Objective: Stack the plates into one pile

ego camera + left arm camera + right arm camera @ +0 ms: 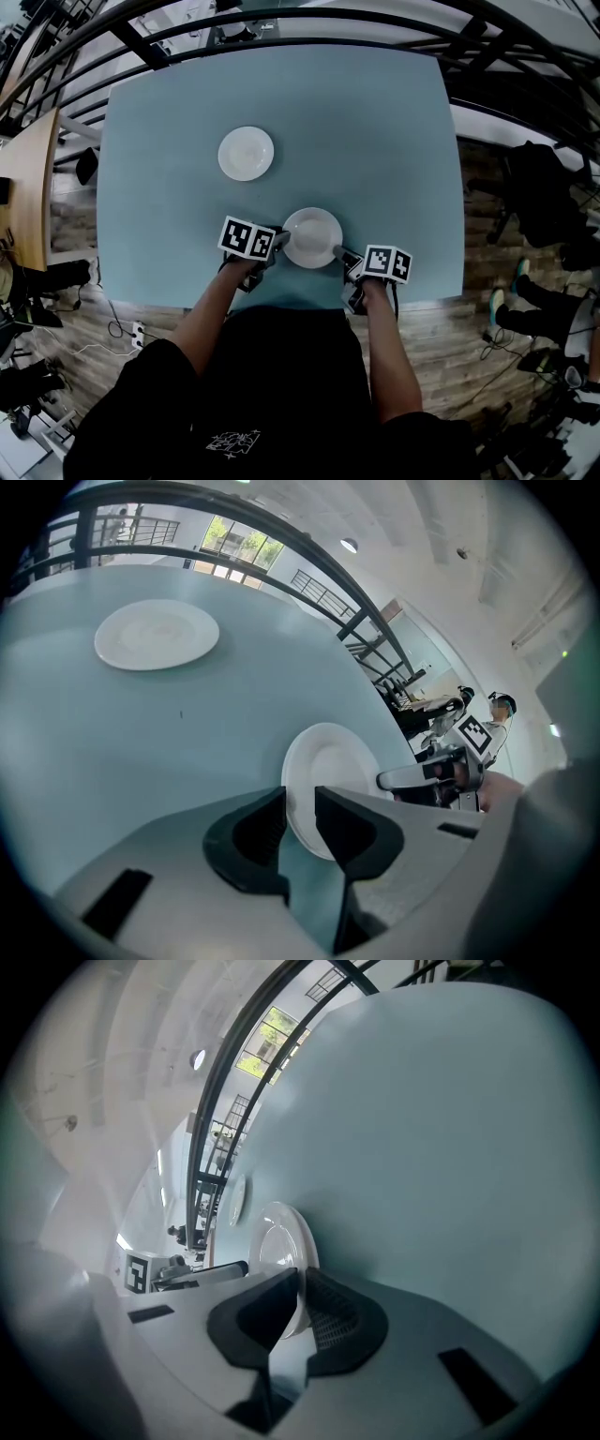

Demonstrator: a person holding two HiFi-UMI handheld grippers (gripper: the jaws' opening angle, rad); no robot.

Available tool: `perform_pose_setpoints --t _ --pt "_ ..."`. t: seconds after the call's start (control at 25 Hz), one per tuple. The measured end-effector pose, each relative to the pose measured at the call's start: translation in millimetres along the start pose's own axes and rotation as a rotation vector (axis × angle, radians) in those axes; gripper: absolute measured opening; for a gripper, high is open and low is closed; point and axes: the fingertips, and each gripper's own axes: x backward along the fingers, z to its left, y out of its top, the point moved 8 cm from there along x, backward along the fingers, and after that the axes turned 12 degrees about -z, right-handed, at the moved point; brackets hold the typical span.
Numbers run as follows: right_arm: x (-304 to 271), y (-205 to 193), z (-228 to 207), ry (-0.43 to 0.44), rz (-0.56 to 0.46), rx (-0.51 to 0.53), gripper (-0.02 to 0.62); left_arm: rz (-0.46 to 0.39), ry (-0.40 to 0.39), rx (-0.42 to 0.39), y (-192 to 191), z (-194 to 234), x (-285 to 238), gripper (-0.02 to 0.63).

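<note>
A: What is the left gripper doing?

B: Its jaws are standing apart. The rim of the near plate is sitting in the gap between them. It is lying close to one pad, and open space is showing at the other. The pads are not clamping it.

A: And the right gripper?

B: Its jaws are clamping the opposite rim of the same plate. One pad is pressing on each face of the rim.

A: Where is that plate lying relative to the two tools?

B: It is sitting between them, directly ahead of both sets of fingertips. Both grippers are pointing inward and downward at it. Each tool's tip is showing beyond the plate in the other's gripper view.

A: Is it resting flat on the table?

B: The views are not settling that. In the left gripper view it is appearing tilted, but the wide lens is distorting the shape.

A: Where is the second plate?

B: The far plate is lying flat on the table, well ahead of the left gripper's tips. It is sitting well apart from the near plate and from both tools.
</note>
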Motion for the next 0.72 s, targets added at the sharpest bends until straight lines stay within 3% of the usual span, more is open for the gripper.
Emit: perform_pose_setpoints --t 0.2,0.48,0.72 --pt "-2 1 7 -0.027 0.010 0.067 0.029 -0.009 0.007 0.002 -2 2 -1 0.078" --pt "-5 4 29 -0.089 0.084 0.290 0.154 -0.028 -0.012 0.020 0 0 -1 0.078" --pt "-8 -3 36 -0.132 0.172 0.409 0.181 -0.035 -0.019 0.012 1 2 1 0.078"
